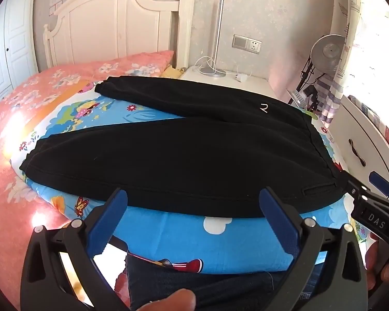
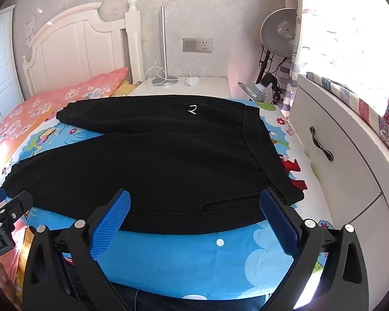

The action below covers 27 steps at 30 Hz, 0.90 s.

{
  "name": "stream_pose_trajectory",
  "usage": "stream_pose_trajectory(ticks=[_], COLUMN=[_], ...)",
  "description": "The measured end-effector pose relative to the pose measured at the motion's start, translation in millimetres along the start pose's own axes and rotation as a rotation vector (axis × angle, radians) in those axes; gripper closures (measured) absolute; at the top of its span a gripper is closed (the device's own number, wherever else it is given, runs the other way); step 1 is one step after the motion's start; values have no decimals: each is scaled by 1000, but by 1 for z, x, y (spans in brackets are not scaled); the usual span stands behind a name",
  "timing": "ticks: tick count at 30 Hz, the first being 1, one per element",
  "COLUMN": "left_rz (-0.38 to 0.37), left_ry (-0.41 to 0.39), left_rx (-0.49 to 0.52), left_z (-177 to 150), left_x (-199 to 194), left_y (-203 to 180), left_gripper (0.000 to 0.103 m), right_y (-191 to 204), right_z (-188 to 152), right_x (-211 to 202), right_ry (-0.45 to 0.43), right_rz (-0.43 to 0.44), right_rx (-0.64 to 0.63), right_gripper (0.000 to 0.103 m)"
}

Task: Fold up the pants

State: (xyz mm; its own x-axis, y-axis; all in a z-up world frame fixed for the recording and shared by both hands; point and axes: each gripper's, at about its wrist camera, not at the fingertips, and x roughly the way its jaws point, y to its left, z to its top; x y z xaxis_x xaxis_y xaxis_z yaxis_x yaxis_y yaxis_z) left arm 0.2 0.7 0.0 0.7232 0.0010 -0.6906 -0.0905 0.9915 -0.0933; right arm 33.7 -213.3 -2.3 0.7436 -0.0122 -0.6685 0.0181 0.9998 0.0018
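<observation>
The black pants (image 1: 184, 160) lie spread flat on the cartoon bedsheet (image 1: 194, 238), legs apart, likely ready for a first fold. Both the left gripper (image 1: 193, 199) and right gripper (image 2: 194, 199) hover at the near edge, jaws wide and empty. Only the right view shows the waistband corner (image 2: 295, 194); only the left shows the near cuff (image 1: 28, 165).

left gripper (image 1: 193, 200): black frame | blue ribbed fingers (image 1: 278, 223) | silver screws | right gripper (image 2: 194, 203): same
</observation>
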Motion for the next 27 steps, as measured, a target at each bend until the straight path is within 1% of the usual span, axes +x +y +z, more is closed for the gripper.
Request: stream_pose_trajectory(ticks=[3, 4, 6, 7, 10, 13, 15, 27], left_rz=[6, 19, 20, 21, 21, 22, 18, 17], left_ry=[6, 7, 13, -17, -20, -23, -31, -32], left_rx=[-8, 20, 18, 20, 20, 22, 25, 29], left_z=[1, 5, 8, -1, -1, -1, 0, -1], left_x=[0, -1, 1, -1, -1, 0, -7, -7], left_y=[3, -3, -4, -3, -5, -7, -6, -6], left_gripper=[2, 2, 2, 2, 2, 2, 2, 2], right_y=[-1, -1, -2, -2, -1, -2, -3, -4], right_z=[0, 0, 0, 0, 5, 0, 0, -2], right_x=[-1, -1, -1, -2, -3, -2, -3, -2], right_ry=[-5, -5, -5, -5, -3, -7, -8, -7], right_rz=[-4, -4, -5, -7, -7, -6, -6, -4], right_rx=[-3, -2, -1, -1, 1, 0, 1, 4], right_gripper=[6, 6, 6, 6, 6, 6, 6, 6])
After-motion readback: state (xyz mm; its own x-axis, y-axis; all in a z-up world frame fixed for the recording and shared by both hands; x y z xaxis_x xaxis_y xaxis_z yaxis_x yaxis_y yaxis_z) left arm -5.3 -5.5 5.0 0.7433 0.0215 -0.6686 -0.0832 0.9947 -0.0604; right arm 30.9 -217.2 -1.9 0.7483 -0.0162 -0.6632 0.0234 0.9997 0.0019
